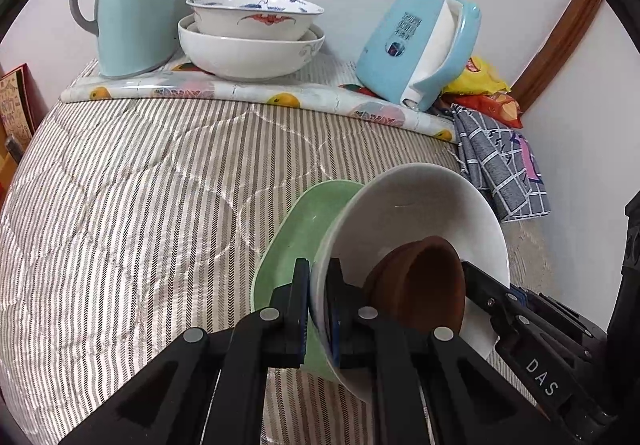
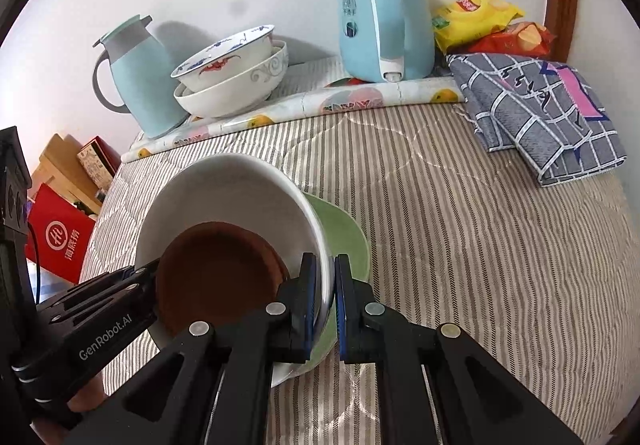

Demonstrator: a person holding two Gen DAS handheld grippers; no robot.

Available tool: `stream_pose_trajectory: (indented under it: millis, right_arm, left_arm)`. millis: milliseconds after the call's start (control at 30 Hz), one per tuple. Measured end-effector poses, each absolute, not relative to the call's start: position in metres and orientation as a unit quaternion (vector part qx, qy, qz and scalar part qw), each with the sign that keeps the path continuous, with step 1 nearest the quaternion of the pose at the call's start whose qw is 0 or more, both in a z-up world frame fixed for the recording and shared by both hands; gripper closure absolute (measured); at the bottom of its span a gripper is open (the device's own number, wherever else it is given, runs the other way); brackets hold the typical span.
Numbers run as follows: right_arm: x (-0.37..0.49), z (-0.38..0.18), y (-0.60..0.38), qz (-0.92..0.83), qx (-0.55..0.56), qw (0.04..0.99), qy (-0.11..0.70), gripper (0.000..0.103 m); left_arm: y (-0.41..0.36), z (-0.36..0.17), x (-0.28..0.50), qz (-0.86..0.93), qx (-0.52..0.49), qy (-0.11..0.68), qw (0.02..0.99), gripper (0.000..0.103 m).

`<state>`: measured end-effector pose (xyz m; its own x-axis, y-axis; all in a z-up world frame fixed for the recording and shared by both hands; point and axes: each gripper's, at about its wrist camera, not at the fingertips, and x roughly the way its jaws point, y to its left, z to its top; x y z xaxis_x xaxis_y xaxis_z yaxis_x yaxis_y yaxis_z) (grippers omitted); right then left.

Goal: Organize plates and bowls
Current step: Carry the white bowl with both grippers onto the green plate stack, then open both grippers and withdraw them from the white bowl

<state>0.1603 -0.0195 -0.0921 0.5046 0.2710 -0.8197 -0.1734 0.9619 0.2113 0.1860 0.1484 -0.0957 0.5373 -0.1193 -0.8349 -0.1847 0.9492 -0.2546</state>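
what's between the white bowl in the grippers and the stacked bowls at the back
Only bare striped quilt, then the fruit-print mat edge under the stacked bowls; both views show it.

"DAS" in white on right gripper [image 1: 538, 377] body, seen right of left gripper's fingers, "GenRobot.AI" on left gripper [image 2: 105, 337] body, lower left of right gripper, other print too small to read

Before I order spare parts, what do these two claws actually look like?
Both are matte black plastic with angular, triangular-cutout linkages and round silver pivot pins. The fingers carry blue pads. The left claw reads "GenRobot.AI" in white; the right claw reads "DAS". A thin dark cable runs beside the left one.
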Motion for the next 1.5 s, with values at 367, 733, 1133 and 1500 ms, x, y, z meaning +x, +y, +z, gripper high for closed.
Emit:
stream_pose_trajectory:
  millis: [367, 733, 1133, 1500]
  right_arm:
    - [0.172, -0.117, -0.015, 0.129, 0.052, 0.853, 0.504, 0.094]
    - [0.183, -0.118, -0.014, 0.13, 0.049, 0.848, 0.512, 0.094]
    - [0.188, -0.112, -0.014, 0.131, 0.037, 0.85, 0.508, 0.093]
    - [0.179, -0.104, -0.019, 0.135, 0.041, 0.853, 0.502, 0.082]
  left_arm:
    - [0.152, -0.119, 0.197, 0.022, -0.161, 0.503, 0.849, 0.094]
    - [0.155, -0.121, 0.203, 0.012, -0.169, 0.509, 0.844, 0.091]
    - [0.158, -0.123, 0.203, 0.004, -0.178, 0.52, 0.835, 0.087]
    - [0.166, -0.108, 0.186, 0.011, -0.191, 0.504, 0.843, 0.079]
